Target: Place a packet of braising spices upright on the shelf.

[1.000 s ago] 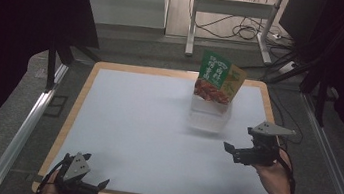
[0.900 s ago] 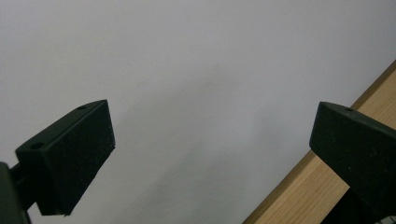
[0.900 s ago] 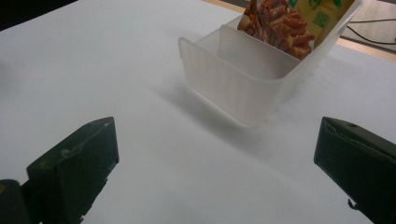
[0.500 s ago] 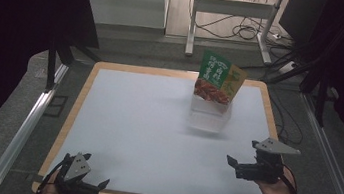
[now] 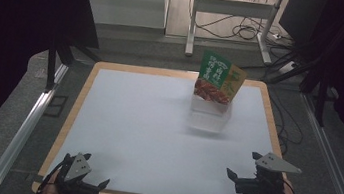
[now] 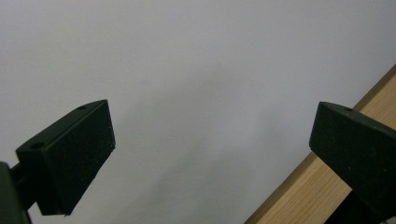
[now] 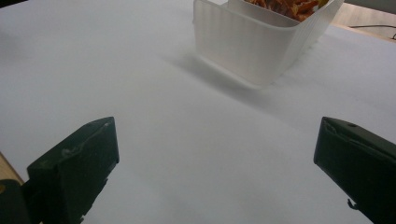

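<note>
I am seeing the green packet [image 5: 220, 77] only in part: its lower end is sinking into the white container [image 5: 209, 115], so its bottom edge is hidden, and the print on it is too small for me to read. In the right gripper view the packet is cut off at the top edge, and only an orange-red strip of its picture is showing above the container's rim. The container [image 7: 254, 44] is looking translucent and milky, with faint vertical ribbing on its walls and rounded corners; it is casting a soft shadow on the table.

The container is standing on the far right part of the table [image 5: 136, 122], with the packet leaning upright inside it, well apart from both grippers.

I am holding the right gripper [image 5: 243, 179] at the near right edge, jaws spread wide with nothing between them. The left gripper [image 5: 93, 185] is sitting at the near left corner, jaws likewise spread and empty; the hand behind it is cut off by the bottom of the high view.

The tabletop is appearing as a smooth, matt white sheet framed by a pale wooden border [image 6: 308, 186]. The jaw pads are showing as blocky black wedges with a fine grainy surface.
</note>
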A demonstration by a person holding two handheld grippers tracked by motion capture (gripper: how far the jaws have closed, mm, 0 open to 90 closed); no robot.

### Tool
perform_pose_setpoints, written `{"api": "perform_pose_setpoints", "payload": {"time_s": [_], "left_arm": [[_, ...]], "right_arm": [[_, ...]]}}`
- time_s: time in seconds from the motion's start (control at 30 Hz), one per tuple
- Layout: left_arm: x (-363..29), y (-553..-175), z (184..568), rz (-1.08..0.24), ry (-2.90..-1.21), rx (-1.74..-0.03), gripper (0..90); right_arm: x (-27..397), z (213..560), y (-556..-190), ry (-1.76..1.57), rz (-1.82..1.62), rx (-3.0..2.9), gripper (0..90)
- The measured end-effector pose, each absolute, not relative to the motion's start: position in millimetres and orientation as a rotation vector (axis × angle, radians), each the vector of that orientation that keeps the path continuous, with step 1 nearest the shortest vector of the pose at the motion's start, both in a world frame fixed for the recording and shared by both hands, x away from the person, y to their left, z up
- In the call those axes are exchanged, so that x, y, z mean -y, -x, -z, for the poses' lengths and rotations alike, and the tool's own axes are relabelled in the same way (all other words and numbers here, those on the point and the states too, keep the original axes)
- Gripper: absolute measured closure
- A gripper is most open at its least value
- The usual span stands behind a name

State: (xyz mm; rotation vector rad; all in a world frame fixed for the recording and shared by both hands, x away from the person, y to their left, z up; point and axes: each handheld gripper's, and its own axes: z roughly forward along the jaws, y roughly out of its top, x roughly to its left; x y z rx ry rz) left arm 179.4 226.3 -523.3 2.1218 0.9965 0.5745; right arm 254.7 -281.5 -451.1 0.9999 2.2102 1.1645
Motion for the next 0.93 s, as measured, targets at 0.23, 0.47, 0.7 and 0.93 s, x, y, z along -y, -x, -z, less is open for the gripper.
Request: {"api": "perform_pose_setpoints", "payload": {"time_s": [0.23,0.47,0.7,0.93], "left_arm": [[-226.3,-179.4,523.3,-0.575,-2.122,-0.997,0.2],[-226.1,-179.4,523.5,-0.576,-2.124,-0.996,0.2],[-225.8,-179.1,523.5,-0.581,-2.128,-0.995,0.2],[-224.2,-179.7,523.5,-0.584,-2.138,-0.992,0.2]], "right_arm": [[286.2,463.2,-247.8,-0.997,-1.176,-2.21,0.1],[293.4,481.9,-243.6,-1.05,-1.18,-2.234,0.1],[293.6,492.5,-243.3,-1.041,-1.128,-2.265,0.1],[292.8,495.9,-244.4,-1.039,-1.109,-2.29,0.1]]}}
